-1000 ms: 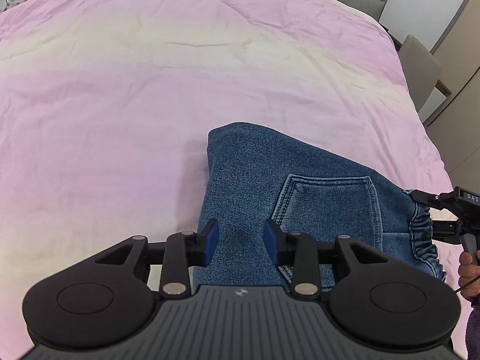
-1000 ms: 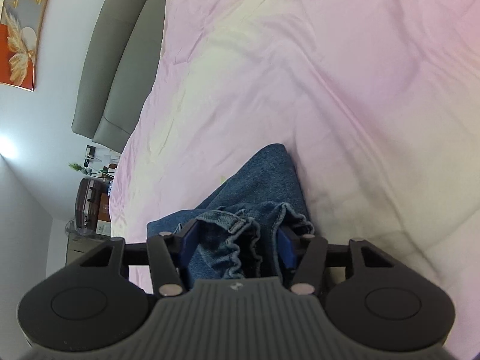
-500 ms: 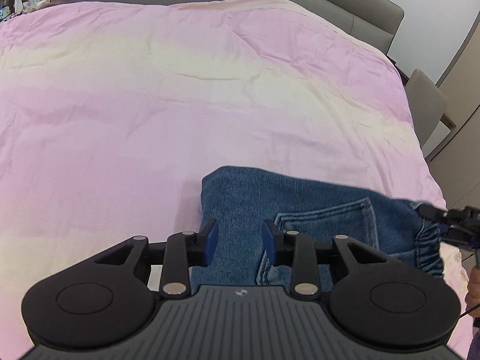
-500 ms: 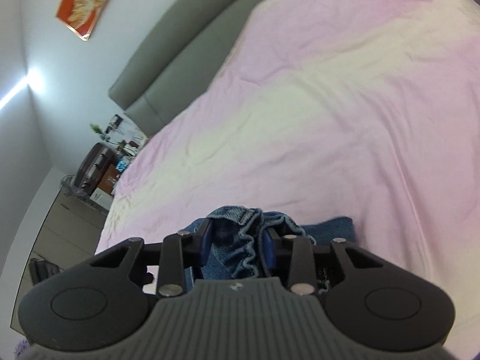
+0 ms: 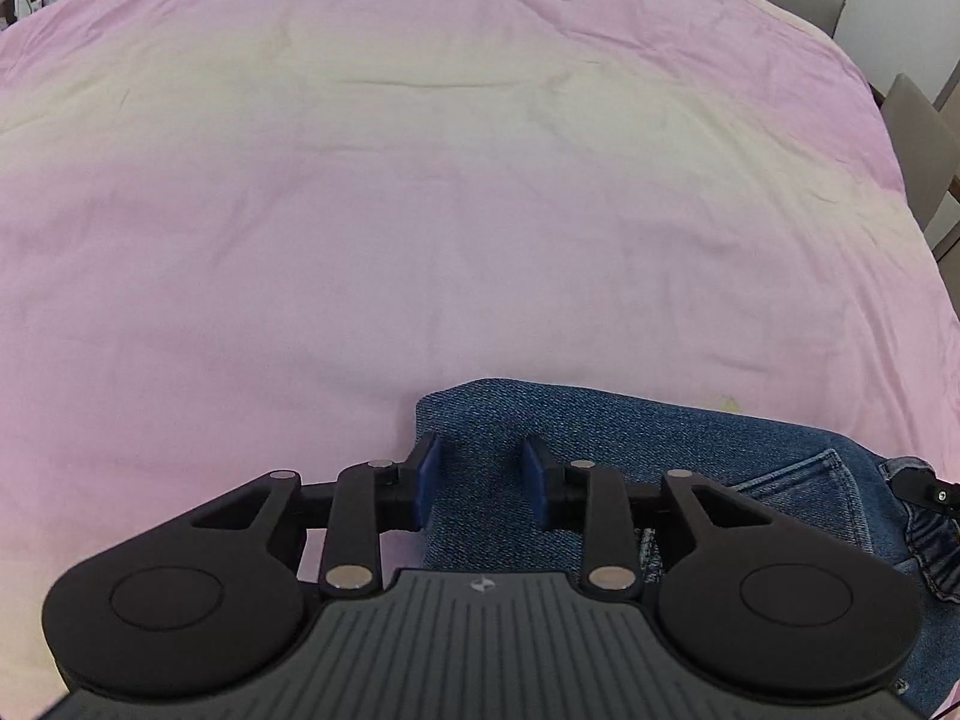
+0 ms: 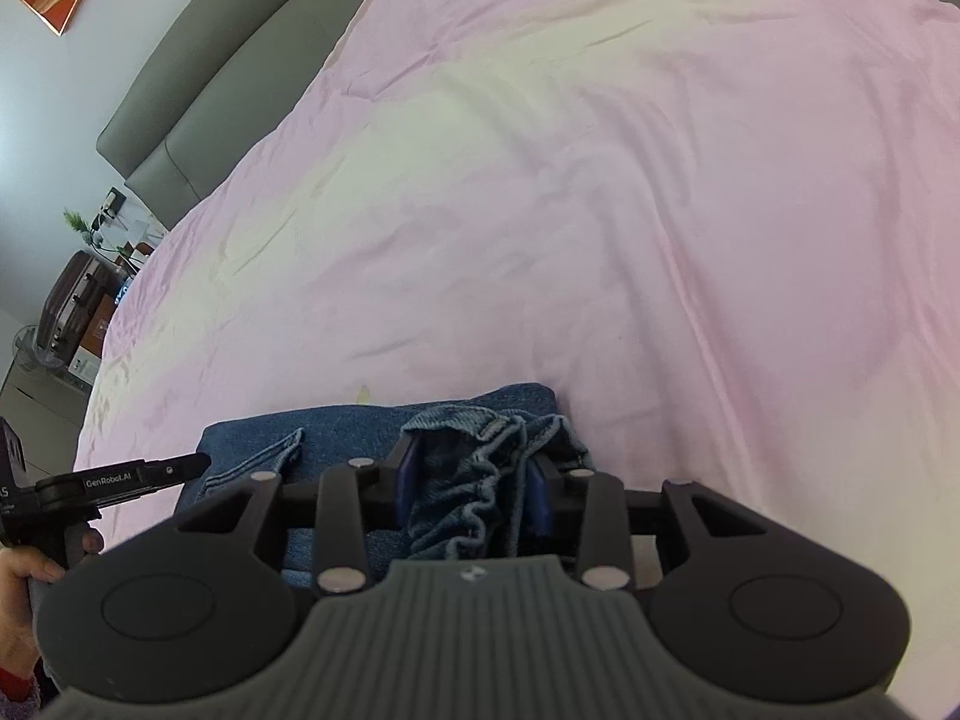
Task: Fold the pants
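Note:
Folded blue denim pants (image 5: pixel 660 438) lie on the pink bedspread (image 5: pixel 420 210) near its front edge, back pocket up. My left gripper (image 5: pixel 480 483) is open, its blue pads either side of the pants' folded left corner. My right gripper (image 6: pixel 471 483) is open around the bunched elastic waistband (image 6: pixel 474 468) at the pants' right end; the pads do not clearly pinch it. The left gripper (image 6: pixel 150 474) also shows in the right wrist view, at the pants' left edge.
A grey padded headboard (image 6: pixel 198 90) runs along the far side of the bed. A suitcase (image 6: pixel 72 306) and a small plant stand on the floor at the left. A grey chair (image 5: pixel 918 144) stands by the bed's right side.
The pants have been pulled toward the bed's near edge; they now sit lower in both views. The right gripper's jaws have spread a little around the waistband.

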Motion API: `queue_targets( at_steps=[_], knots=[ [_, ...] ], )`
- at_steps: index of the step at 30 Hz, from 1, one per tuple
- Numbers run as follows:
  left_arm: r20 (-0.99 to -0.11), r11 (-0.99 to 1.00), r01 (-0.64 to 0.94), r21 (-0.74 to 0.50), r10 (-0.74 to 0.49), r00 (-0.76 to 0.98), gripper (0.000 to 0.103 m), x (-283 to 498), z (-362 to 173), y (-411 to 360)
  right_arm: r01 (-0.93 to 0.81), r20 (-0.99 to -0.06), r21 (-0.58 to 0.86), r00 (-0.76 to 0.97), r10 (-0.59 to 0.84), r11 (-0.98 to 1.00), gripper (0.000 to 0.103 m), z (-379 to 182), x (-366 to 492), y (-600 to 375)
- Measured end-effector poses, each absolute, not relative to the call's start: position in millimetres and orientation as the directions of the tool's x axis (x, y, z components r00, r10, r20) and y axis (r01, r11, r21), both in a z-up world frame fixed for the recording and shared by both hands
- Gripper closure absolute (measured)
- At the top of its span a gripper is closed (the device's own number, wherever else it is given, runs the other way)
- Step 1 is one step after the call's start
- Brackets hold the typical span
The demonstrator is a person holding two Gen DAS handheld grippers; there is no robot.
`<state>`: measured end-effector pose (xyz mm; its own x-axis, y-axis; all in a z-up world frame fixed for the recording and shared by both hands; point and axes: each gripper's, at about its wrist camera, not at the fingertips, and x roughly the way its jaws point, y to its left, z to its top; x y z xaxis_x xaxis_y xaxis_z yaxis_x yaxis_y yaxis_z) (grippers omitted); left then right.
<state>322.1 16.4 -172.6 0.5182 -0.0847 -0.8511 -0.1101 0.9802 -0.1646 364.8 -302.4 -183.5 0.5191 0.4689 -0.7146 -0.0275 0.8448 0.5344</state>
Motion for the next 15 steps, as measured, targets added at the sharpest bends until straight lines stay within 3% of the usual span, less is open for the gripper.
queue_targets(
  at_steps=[4, 8, 15],
  knots=[
    [-0.847, 0.982, -0.114, -0.148, -0.066, 0.528, 0.062, 313.2, -154.8, 13.9, -0.063, -0.718, 0.484, 0.542, 0.437, 0.873, 0.068, -171.3, 354.1, -292.3],
    [-0.795, 0.990, -0.062, -0.124, -0.062, 0.603, 0.062, 270.6, -126.5, 9.9, -0.091, -0.682, 0.424, 0.623, 0.384, 0.901, 0.052, -135.2, 324.3, -293.6],
    [-0.744, 0.994, 0.025, -0.106, -0.096, 0.661, 0.062, 185.0, -114.9, -3.0, -0.289, -0.567, 0.187, 0.749, 0.343, 0.939, 0.053, -78.8, 223.0, -252.3]
  ],
)
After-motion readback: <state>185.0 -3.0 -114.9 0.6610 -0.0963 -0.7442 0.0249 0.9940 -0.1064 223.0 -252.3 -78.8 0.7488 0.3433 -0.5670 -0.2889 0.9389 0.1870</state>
